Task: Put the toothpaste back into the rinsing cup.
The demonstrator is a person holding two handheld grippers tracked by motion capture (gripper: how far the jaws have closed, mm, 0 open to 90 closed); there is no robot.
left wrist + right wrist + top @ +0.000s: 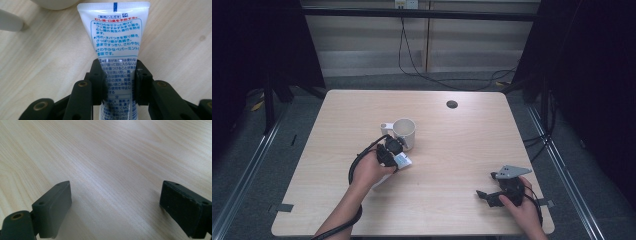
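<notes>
A white toothpaste tube (116, 37) printed with blue and red text lies flat on the wooden table, its crimped end toward a white mug (404, 131). My left gripper (118, 75) is shut on the tube's middle, both pads pressing its sides. From above, the left gripper (393, 150) sits just in front of the mug with the tube (402, 161) under it. My right gripper (483, 195) rests near the table's front right, and its jaws (115, 200) stand wide open over bare wood with nothing between them.
The mug's base (53, 3) lies just past the tube's end, with a white rounded piece (10, 22) to its left. A dark round hole (452, 104) marks the table (462, 150) at the back. Cables run over the floor behind.
</notes>
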